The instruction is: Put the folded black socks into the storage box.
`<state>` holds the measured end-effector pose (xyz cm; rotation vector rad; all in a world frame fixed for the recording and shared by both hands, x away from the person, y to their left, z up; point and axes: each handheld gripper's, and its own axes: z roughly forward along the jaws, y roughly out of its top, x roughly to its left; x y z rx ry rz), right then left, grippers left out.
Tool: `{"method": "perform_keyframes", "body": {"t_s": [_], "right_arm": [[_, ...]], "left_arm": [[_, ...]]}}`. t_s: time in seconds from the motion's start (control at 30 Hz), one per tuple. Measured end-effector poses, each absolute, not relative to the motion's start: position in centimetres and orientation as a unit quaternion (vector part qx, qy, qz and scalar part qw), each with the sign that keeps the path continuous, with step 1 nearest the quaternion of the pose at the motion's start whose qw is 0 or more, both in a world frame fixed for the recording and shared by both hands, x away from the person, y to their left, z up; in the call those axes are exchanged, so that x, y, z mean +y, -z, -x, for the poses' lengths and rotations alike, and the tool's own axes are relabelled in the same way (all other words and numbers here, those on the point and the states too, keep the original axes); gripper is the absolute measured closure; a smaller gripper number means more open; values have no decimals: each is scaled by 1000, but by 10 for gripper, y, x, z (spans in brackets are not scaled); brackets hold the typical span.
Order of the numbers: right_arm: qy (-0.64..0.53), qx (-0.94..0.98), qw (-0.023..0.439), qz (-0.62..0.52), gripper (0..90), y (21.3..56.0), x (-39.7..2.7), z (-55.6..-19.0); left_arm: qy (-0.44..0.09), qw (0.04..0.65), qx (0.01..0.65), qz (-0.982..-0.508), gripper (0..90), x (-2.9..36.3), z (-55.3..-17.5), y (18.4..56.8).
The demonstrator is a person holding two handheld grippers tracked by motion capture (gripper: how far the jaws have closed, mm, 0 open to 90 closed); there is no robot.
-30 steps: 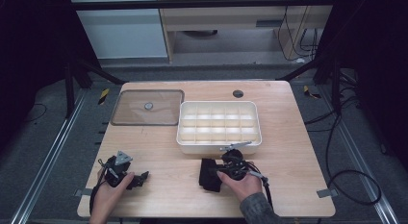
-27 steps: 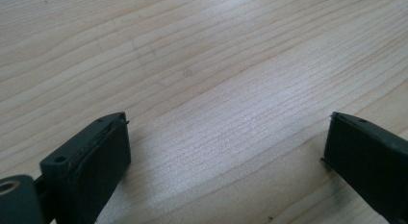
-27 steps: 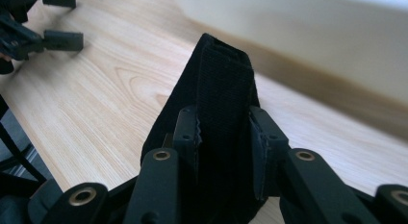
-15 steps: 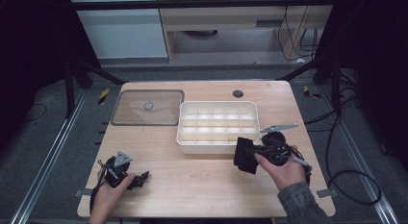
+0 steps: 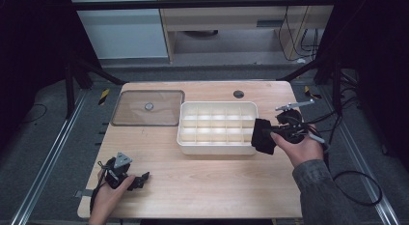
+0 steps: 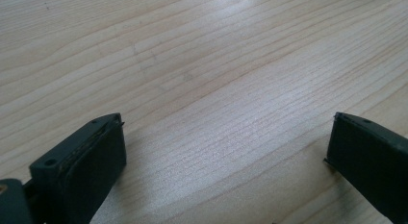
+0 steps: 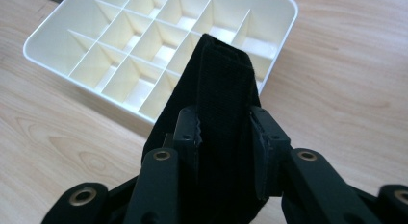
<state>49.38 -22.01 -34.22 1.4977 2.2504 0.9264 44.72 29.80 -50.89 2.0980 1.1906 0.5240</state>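
Observation:
A white tray [image 5: 217,147] with several empty compartments stands in the middle of the wooden table [image 5: 207,186]; in the right gripper view the white tray [image 7: 57,29] lies ahead, at the upper left. My right gripper [image 5: 268,134] hovers at the tray's right end, shut on a black fabric pouch [image 5: 263,136]. Its pads pinch the black fabric pouch [image 7: 223,99] from both sides, and the pouch stands upright between them. My left gripper [image 5: 143,178] rests on the table near the front left corner. Its jaws stand wide open over bare wood [image 6: 216,118].
A clear lid [image 5: 148,108] with a small knob lies flat to the left of the tray. A dark round hole [image 5: 238,94] marks the table's far edge. Metal rails and cables run along the floor on both sides.
My right gripper has lifted the black pouch from the table's front middle and carried it right and farther back, to the tray's right end. The left gripper has stayed put.

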Motion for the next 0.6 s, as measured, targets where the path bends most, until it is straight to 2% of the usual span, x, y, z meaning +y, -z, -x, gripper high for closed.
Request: {"method": "perform_keyframes", "body": {"t_s": [0.6], "right_arm": [[-289, 790, 161, -516, 679, 324, -211, -532]], "left_arm": [[-197, 333, 453, -803, 0, 298, -447, 509]]}}
